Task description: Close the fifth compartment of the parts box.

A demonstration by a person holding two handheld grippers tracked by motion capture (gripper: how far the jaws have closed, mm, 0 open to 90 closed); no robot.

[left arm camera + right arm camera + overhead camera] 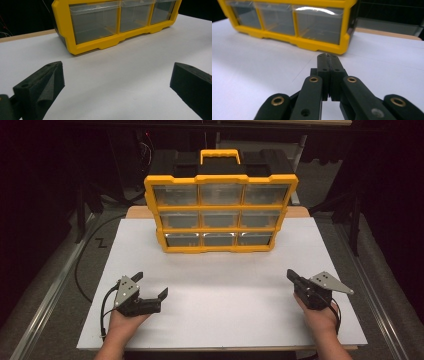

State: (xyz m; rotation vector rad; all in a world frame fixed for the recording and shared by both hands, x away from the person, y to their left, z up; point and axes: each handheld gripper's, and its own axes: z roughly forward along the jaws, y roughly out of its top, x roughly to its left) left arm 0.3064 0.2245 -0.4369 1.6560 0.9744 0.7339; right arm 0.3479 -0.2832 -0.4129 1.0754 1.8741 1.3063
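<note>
Your left tool (150,285) sits wide open with nothing in it, and your right tool (290,274) is pinched fully closed, also empty. Both are well apart from the yellow organizer (220,213), which stands upright at the back of the white surface (220,290). It looks like stiff, slick plastic, probably bulky. I'd grab the top handle (220,155); those clear drawers (93,22) look thin.

In the left gripper view the yellow plastic organiser with clear drawers (113,22) is cut off by the top edge, so its upper rows are lost. The right gripper view crops the same organiser (294,25) at top and left. What lies inside the drawers cannot be told through their glare.
</note>
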